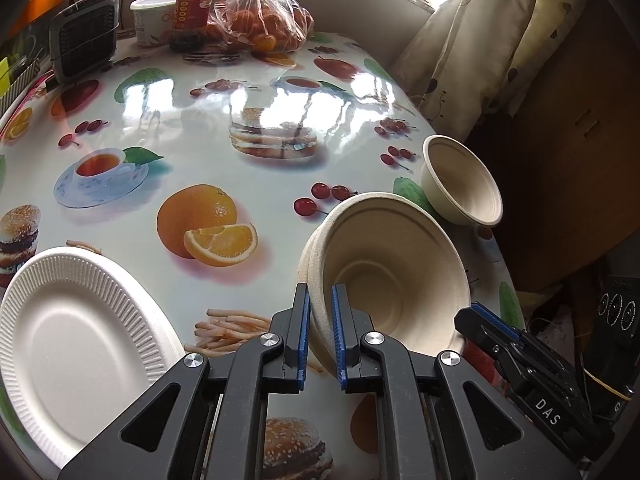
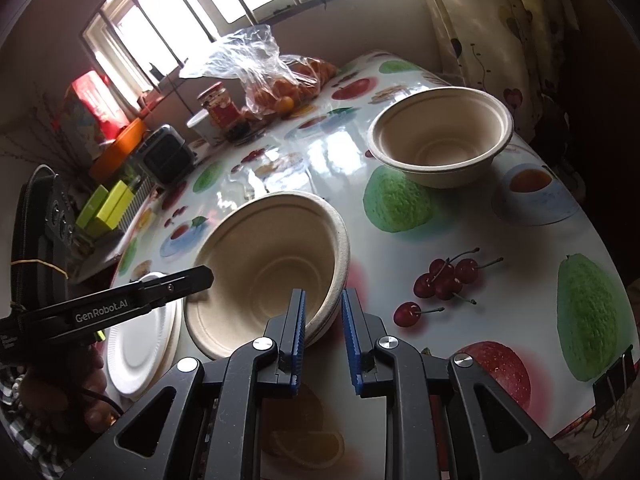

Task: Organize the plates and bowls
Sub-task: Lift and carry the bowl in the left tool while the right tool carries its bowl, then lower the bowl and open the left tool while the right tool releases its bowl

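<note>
A beige pulp bowl stack, two nested, is tilted over the fruit-print table. My left gripper is shut on its near-left rim. My right gripper is shut on the rim of the same bowl stack at the opposite side. Each gripper shows in the other's view: the right gripper at the stack's right, the left gripper at its left. A single beige bowl stands upright farther back near the table's right edge. White ribbed plates lie to the left.
At the far end stand a bag of oranges, a red-labelled jar, a white tub and a black grilled appliance. A curtain hangs past the right edge. A binder clip grips the tablecloth.
</note>
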A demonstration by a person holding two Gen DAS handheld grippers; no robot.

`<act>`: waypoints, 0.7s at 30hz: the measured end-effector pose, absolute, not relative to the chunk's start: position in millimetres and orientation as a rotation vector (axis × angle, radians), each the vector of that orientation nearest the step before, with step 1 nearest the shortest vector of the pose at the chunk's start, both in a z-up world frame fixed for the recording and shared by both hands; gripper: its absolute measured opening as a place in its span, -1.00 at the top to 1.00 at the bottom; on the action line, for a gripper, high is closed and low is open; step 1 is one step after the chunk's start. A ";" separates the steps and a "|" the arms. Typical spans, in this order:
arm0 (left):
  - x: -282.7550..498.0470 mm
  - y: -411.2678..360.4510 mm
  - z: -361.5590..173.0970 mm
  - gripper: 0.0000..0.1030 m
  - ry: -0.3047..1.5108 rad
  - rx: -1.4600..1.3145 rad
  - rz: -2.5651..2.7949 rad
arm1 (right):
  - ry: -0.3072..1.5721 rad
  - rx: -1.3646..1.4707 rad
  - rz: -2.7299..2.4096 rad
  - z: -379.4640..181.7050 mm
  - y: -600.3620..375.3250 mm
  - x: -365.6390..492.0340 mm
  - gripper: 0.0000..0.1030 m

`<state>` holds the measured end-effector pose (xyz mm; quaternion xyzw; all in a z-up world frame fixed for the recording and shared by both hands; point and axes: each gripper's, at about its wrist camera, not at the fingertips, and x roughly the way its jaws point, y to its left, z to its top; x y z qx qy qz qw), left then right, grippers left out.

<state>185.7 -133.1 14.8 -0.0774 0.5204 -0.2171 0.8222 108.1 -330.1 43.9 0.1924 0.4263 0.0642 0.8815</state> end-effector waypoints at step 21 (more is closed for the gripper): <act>184.1 -135.3 15.9 0.65 1.106 -0.149 -0.447 | 0.890 0.403 0.132 41.3 -330.4 109.0 0.60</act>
